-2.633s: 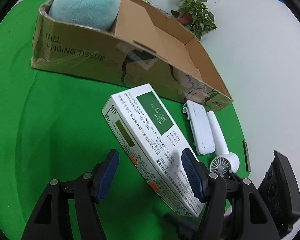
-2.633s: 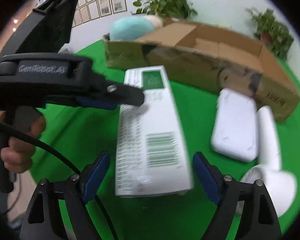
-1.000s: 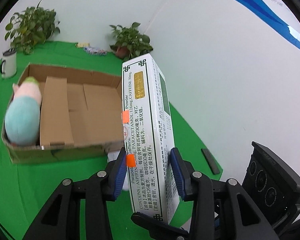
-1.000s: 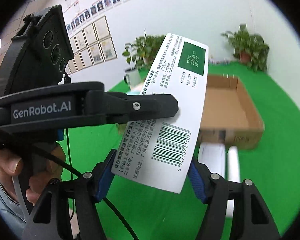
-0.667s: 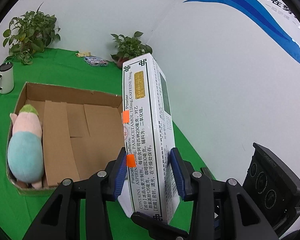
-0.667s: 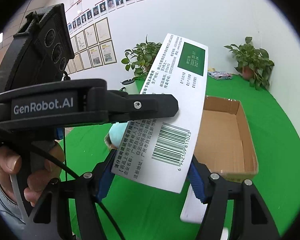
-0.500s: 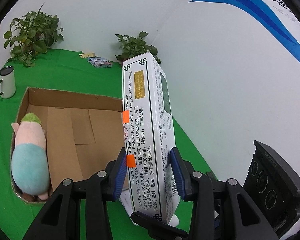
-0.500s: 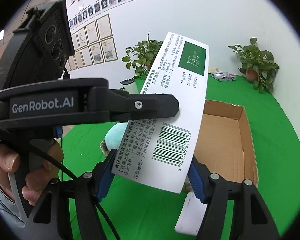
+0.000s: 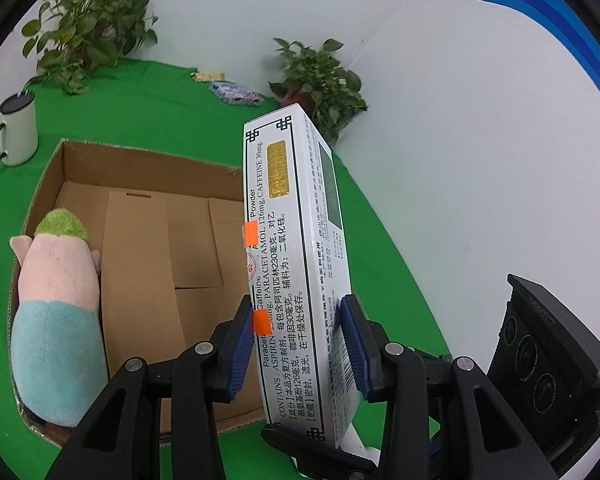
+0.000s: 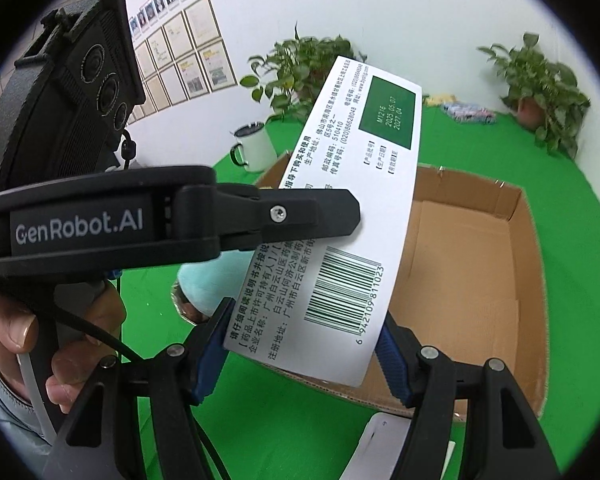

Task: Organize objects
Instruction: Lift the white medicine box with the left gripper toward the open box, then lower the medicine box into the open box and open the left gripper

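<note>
Overhead, smooth rectangular carton (image 9: pixel 296 264), corrugated box (image 9: pixel 140 216)

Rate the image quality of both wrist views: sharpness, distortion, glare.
Left wrist view: sharp; print on the medicine box is readable, fisheye bends the cardboard box, dark corners, no glare. Right wrist view: the barcode is crisp, the plants at the rim are slightly soft, heavy black vignette, even light.
</note>
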